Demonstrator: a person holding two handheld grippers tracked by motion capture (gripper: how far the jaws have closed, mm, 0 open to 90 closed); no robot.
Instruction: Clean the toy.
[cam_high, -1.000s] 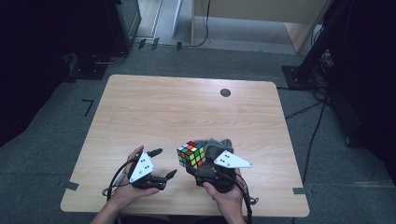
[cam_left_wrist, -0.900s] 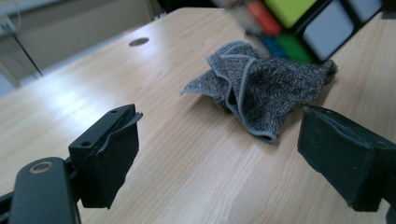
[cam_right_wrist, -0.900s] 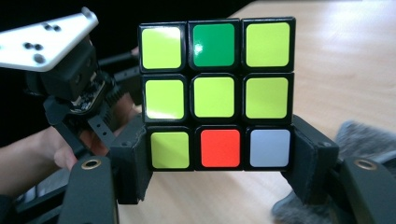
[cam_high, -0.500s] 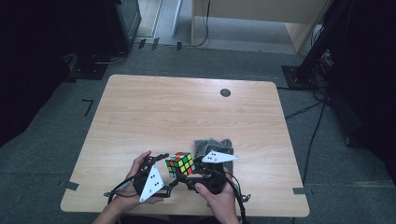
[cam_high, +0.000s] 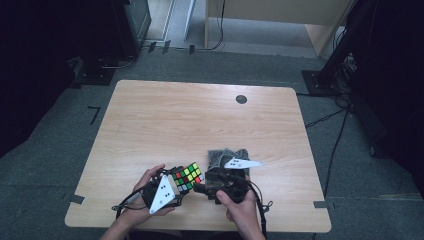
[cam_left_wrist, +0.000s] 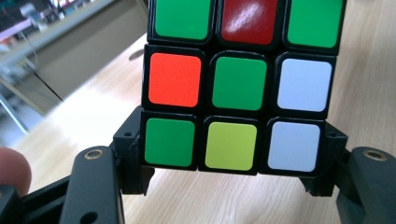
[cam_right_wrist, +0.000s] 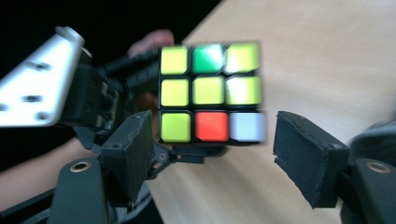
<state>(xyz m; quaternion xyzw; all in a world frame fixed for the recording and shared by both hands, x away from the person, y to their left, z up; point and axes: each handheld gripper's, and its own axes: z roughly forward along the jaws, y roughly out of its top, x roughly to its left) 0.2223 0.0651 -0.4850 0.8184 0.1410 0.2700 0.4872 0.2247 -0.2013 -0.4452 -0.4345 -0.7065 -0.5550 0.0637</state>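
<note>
Left gripper (cam_high: 176, 186) had just been closing, and in the left gripper view its two black jaws sat tight against the bottom row of the puzzle cube (cam_left_wrist: 243, 79), one pad on each side, so it was clamped on the cube. Right gripper (cam_right_wrist: 212, 149), meanwhile, had just been opening: its pads (cam_right_wrist: 306, 156) stood apart from the cube (cam_right_wrist: 210, 93), a clear gap showing on the right side, jaws moderately wide with the cube between them but not pinched. From the high view, the cube (cam_high: 187, 176) was held up between both tools near the front edge of the wooden table (cam_high: 200, 120), slightly left of centre.
</note>
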